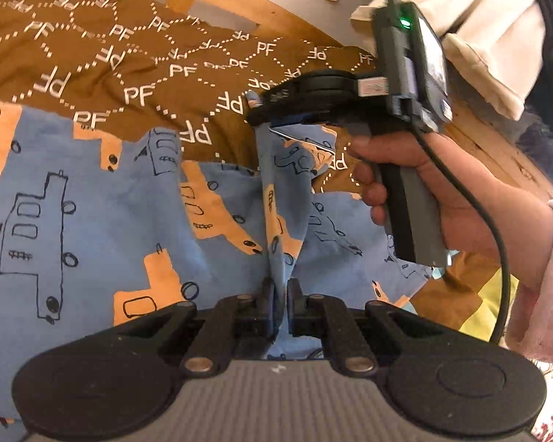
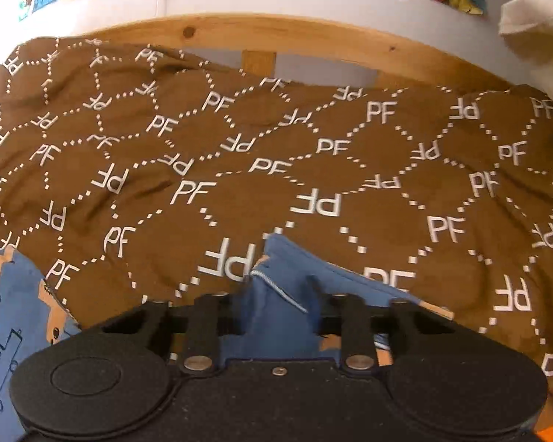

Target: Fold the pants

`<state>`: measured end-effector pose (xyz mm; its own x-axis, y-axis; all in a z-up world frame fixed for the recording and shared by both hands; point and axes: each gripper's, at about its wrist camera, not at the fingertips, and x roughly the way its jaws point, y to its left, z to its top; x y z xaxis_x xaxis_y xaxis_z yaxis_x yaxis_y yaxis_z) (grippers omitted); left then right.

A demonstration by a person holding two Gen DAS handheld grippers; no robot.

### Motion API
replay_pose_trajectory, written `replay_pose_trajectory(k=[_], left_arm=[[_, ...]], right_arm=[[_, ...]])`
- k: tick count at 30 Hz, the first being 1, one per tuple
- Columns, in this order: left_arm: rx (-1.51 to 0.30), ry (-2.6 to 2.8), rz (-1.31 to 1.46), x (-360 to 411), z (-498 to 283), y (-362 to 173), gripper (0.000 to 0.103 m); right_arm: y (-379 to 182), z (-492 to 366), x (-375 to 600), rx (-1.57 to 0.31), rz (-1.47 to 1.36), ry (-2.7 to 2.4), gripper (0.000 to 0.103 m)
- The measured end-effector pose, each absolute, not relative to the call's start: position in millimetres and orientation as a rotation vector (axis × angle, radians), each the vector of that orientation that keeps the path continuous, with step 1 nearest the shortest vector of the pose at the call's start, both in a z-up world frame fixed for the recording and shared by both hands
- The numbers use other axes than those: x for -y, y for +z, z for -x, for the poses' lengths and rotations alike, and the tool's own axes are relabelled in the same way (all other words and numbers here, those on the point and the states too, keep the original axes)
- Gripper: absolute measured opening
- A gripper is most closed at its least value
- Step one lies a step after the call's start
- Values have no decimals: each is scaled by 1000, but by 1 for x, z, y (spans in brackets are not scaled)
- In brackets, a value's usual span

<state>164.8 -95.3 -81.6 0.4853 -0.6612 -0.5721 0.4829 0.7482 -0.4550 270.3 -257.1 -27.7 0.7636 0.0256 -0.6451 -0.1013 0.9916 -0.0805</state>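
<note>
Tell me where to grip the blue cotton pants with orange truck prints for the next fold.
Probably at the hem edges, coming in low from the near side. The blue truck-print pants lie flat on the brown PF-patterned bedspread, so only edges give purchase. The left gripper already pinches a raised ridge; the right gripper clamps the far end of that fold.

The pants (image 1: 92, 199) run off the left wrist view's left edge; in the right wrist view, bunched fabric hides the right claw's (image 2: 282, 316) fingertips.

White "PF" repeated across brown bedspread (image 2: 313, 154)
</note>
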Motion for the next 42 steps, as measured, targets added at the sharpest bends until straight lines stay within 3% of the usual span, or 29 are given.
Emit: replay_pose_trajectory(k=[2, 10, 19, 22, 23, 25, 28, 30, 34, 42], left_arm=[[-788, -705, 213, 97, -161, -78, 5], [-646, -719, -80, 116, -126, -49, 4], [-679, -830, -342, 145, -113, -62, 7], [-717, -885, -285, 137, -124, -52, 29], [-719, -895, -269, 136, -129, -49, 43], [-712, -917, -252, 134, -143, -38, 56], [-691, -932, -276, 152, -171, -23, 56], [-668, -951, -294, 172, -192, -18, 57], [-677, -1003, -290, 228, -244, -17, 59], [-1003, -1192, -275, 311, -319, -52, 68]], right_arm=[[-22, -256, 271, -665, 45, 73, 3], [15, -137, 351, -452, -213, -79, 2], [-51, -38, 404, -596, -430, -250, 3], [-51, -34, 403, -575, -393, -210, 13], [-50, -35, 403, -571, -384, -205, 17], [-48, -34, 407, -567, -389, -198, 26], [-43, -27, 414, -552, -404, -223, 29], [-41, -23, 418, -543, -406, -246, 38], [-45, -18, 429, -572, -469, -268, 44], [-51, -27, 444, -612, -645, -170, 53]])
